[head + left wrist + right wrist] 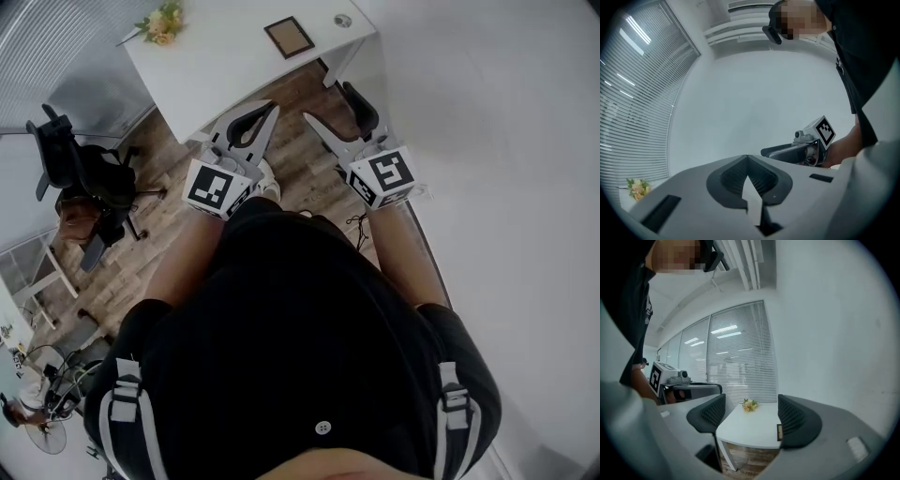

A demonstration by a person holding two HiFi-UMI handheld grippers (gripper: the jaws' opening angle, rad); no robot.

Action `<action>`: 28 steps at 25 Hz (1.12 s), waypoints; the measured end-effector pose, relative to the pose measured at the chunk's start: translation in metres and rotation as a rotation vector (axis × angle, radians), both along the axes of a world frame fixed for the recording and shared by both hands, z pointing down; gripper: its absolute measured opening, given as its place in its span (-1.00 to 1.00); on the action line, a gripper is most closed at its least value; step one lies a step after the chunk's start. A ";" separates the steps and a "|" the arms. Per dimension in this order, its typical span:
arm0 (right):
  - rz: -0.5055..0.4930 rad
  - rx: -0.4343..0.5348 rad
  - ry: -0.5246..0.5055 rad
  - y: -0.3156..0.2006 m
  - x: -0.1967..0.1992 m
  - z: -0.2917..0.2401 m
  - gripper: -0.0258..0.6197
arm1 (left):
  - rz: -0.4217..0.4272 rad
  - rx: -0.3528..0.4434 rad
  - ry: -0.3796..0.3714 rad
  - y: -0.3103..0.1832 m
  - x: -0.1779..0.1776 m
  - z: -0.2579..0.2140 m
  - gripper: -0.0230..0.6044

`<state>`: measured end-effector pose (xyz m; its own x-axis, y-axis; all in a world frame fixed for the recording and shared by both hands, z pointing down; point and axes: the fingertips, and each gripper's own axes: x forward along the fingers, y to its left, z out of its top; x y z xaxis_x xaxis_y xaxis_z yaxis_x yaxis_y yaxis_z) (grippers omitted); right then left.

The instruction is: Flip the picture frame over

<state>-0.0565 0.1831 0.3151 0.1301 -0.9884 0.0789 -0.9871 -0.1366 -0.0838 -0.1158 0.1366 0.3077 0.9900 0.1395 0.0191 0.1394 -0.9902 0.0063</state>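
A dark-framed picture frame [289,37] lies flat on the white table [216,66], near its far right end. Both grippers hang in the air short of the table, above the wooden floor. My left gripper [270,110] is shut, its pads meeting at the tips with nothing between them [747,158]. My right gripper [328,101] is open and empty. In the right gripper view the table [745,427] shows between the spread jaws [750,416], and a sliver of the frame [779,431] peeks out beside the right jaw.
A bunch of yellow flowers [161,23] lies at the table's left end, and a small round object [342,21] sits at its right corner. A black office chair [80,169] stands left of me. A white wall runs along the right. Window blinds [736,357] lie beyond the table.
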 end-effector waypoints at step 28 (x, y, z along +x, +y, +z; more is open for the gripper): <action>-0.065 -0.136 -0.043 -0.211 0.158 0.036 0.16 | -0.111 -0.086 -0.059 -0.207 0.134 0.036 -0.92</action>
